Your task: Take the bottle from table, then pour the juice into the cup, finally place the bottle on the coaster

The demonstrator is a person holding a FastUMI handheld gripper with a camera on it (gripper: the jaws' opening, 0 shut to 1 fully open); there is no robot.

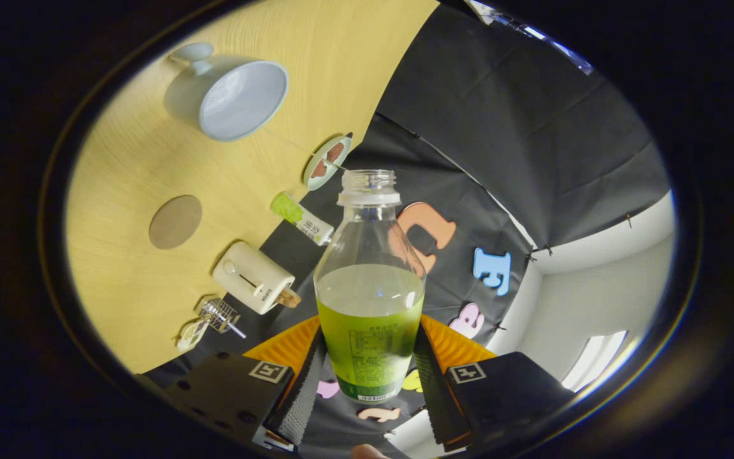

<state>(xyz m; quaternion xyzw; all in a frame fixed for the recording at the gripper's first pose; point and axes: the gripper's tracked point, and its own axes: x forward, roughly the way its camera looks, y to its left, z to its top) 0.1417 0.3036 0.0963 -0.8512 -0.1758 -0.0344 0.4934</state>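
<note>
While your fingers (370,376) clamp the uncapped bottle (370,287) low on its body, lifted off the desk (150,159), the cup (230,95) sits well apart; tilting early likely spills juice.

1. A pale wooden counter (150,280) with visible grain lay before the wall.
2. Black cloth (520,127) formed the booth's wall.
3. Beyond the cloth stood a white wall (603,293) and a bright window (596,366).
</note>
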